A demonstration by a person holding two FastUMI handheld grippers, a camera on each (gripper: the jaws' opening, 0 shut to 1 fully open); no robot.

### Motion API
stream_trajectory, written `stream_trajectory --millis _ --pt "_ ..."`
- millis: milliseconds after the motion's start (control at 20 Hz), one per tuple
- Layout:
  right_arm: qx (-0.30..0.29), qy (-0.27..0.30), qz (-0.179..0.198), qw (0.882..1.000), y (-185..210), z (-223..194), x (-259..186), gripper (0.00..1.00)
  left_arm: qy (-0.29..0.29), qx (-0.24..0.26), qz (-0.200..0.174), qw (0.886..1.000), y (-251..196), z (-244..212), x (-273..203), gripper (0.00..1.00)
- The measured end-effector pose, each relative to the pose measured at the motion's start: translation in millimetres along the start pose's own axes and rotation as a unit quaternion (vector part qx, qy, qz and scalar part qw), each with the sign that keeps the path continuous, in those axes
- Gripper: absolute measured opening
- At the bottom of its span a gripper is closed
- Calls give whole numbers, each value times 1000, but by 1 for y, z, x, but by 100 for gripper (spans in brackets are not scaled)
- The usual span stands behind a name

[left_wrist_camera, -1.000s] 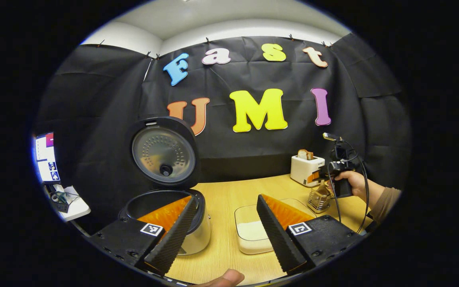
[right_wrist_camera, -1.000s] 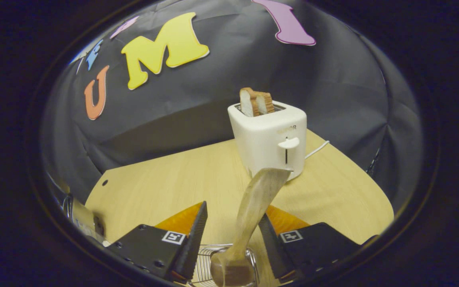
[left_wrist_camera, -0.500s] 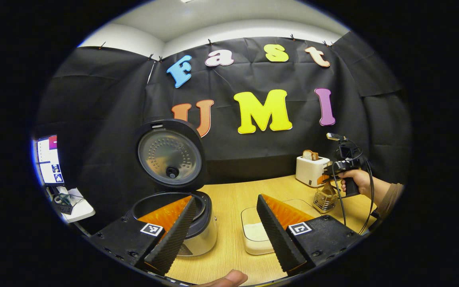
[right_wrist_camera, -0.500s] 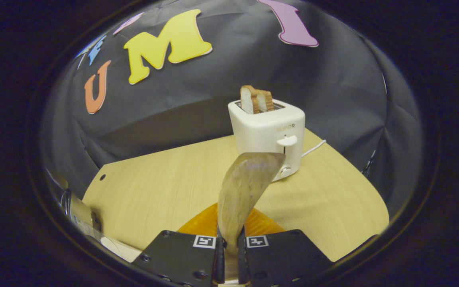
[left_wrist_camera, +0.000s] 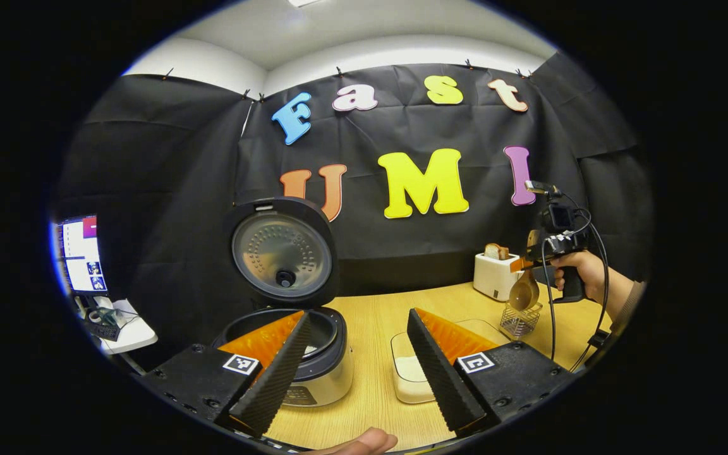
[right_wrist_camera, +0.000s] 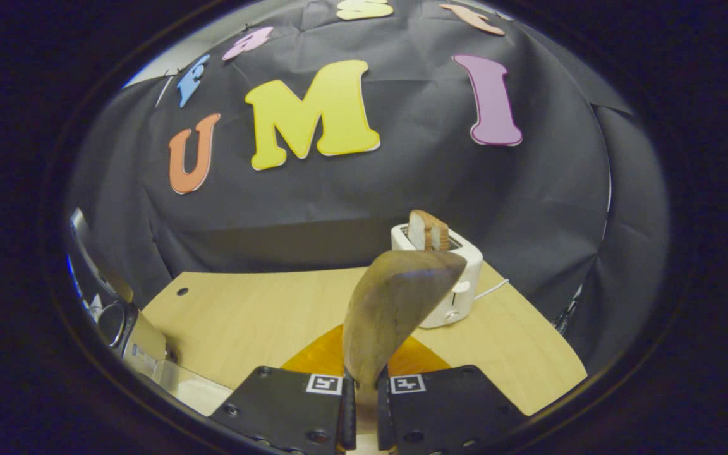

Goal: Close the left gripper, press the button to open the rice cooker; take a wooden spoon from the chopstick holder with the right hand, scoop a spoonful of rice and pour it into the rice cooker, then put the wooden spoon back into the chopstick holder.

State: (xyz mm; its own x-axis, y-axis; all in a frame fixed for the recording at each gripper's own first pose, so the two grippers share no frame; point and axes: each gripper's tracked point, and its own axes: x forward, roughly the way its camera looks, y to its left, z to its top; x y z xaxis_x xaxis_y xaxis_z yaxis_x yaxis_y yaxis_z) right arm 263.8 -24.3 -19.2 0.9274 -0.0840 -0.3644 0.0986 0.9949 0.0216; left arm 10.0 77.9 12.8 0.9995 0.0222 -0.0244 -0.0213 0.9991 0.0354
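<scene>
My right gripper (right_wrist_camera: 364, 404) is clamped on the handle of the brown wooden spoon (right_wrist_camera: 395, 303), whose bowl hangs just above the wire-mesh chopstick holder (left_wrist_camera: 519, 321) at the right of the pale wooden table (left_wrist_camera: 370, 316). My left gripper (left_wrist_camera: 357, 373) is spread wide and idle before the open black-lidded rice cooker (left_wrist_camera: 288, 297). Next, I judge, I should carry the spoon level to the clear rice container (left_wrist_camera: 409, 373), keeping the grip firm so it doesn't swivel.

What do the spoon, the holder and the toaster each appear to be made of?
Spoon: wood, seemingly, with brown grain and a matte finish. Holder: thin metal wire, an open see-through mesh with a slight shine. Toaster: probably white plastic, smooth and even; painted metal is possible.
</scene>
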Motion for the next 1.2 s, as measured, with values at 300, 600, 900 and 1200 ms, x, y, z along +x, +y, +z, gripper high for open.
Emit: stream_trajectory --millis 300,600,900,1200 --pt "-25 -35 41 998 65 25 -47 13 -7 -11 2 1000 10 5 -4 98" --pt "-54 -33 79 995 130 7 -63 12 4 -6 20 1000 25 -1 -2 98" --pt "-81 -20 84 993 172 -34 -56 13 4 -11 29 1000 35 -2 -2 98" --pt "-75 -19 43 996 174 -79 -46 11 7 -18 38 999 43 -4 0 98"
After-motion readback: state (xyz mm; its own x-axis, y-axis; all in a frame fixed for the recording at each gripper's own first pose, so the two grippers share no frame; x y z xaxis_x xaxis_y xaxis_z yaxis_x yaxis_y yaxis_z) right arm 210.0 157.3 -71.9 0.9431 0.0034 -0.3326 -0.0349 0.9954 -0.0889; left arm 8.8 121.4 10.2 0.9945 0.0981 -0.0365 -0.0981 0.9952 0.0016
